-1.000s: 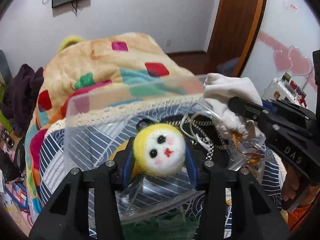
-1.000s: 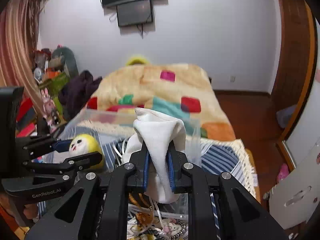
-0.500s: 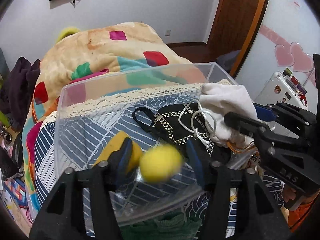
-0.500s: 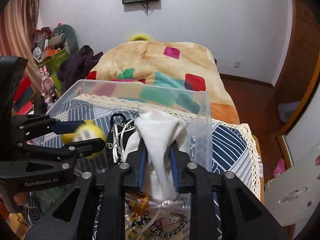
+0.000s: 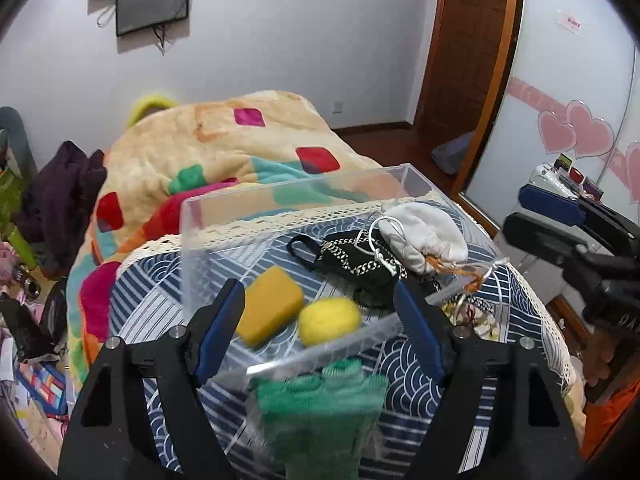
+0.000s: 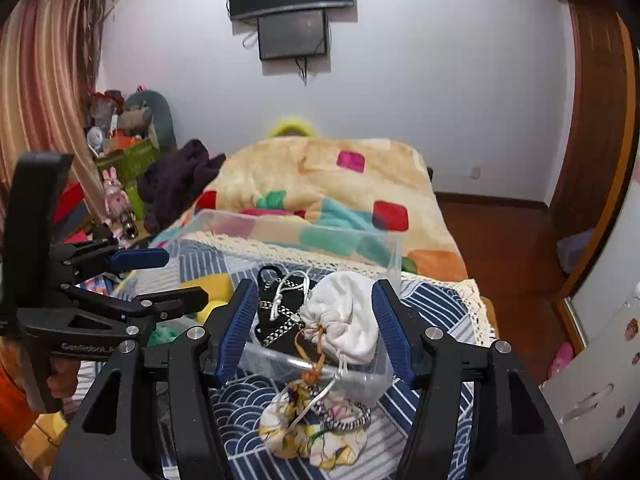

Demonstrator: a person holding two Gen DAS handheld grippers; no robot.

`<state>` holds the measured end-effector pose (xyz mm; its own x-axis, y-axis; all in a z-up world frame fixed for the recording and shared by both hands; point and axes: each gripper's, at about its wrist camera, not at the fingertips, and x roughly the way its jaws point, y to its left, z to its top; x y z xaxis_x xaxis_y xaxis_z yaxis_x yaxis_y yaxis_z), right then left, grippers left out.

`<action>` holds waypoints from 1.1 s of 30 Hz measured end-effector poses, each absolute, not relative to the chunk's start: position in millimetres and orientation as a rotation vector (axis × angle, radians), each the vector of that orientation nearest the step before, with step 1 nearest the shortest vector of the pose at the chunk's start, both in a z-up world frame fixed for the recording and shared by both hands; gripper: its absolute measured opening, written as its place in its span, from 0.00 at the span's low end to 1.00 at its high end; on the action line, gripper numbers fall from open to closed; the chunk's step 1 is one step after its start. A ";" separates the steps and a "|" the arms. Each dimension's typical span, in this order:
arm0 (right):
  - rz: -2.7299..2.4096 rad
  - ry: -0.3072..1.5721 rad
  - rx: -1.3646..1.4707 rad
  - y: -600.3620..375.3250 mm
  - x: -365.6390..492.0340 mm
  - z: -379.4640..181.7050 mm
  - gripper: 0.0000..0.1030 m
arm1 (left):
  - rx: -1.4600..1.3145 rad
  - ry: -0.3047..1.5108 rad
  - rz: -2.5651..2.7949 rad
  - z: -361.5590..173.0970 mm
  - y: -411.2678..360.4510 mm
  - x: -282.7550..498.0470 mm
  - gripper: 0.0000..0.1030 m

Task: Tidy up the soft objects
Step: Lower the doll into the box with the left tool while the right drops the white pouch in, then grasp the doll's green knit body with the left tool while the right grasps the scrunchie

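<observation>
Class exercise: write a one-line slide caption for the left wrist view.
Open left gripper above clear bin holding yellow felt ball, sponge, black pouch, white pouch.

Clear glossy plastic bin (image 5: 224,216); fuzzy yellow ball (image 5: 329,320).

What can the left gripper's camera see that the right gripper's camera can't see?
Only the left wrist view shows the orange sponge plainly, the green knitted cloth in front of the bin, and pink hearts on the wall.

Only the right wrist view shows the flowery pouch lying outside the bin and the striped curtain.

Both show the clear bin holding the white drawstring bag, the black chain bag and the yellow ball, though the ball is mostly hidden in the right view. Both grippers are open.
</observation>
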<state>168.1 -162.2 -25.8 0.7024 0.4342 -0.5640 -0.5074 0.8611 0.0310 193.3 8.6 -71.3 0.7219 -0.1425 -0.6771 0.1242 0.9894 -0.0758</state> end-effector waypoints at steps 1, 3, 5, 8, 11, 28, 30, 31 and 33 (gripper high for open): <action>0.525 0.585 -0.127 -163.6 164.1 -24.4 0.55 | -0.027 0.740 -0.140 -71.1 9.9 187.2 0.80; 0.520 0.569 -0.119 -169.4 156.3 -24.6 0.60 | -0.031 0.719 -0.126 -73.1 13.7 175.6 0.84; 0.511 0.561 -0.108 -175.3 150.5 -27.9 0.62 | -0.016 0.711 -0.116 -77.6 14.5 165.1 0.87; 0.485 0.571 -0.090 -183.3 144.6 -38.0 0.62 | 0.010 0.717 -0.097 -89.9 13.4 152.3 0.87; 0.485 0.607 -0.069 -188.9 142.9 -51.7 0.62 | -0.007 0.742 -0.101 -104.2 15.6 142.3 0.87; 0.461 0.754 -0.083 -189.7 155.6 -105.3 0.31 | -0.094 0.814 -0.122 -146.7 16.4 124.9 0.60; 0.471 0.752 -0.079 -188.6 156.6 -105.1 0.18 | -0.095 0.816 -0.119 -147.9 15.5 125.6 0.56; 0.474 0.753 -0.075 -188.7 156.9 -105.3 0.17 | -0.097 0.814 -0.118 -147.8 15.7 124.9 0.52; 0.480 0.755 -0.065 -189.0 157.0 -105.6 0.12 | -0.101 0.810 -0.122 -146.6 16.7 123.0 0.47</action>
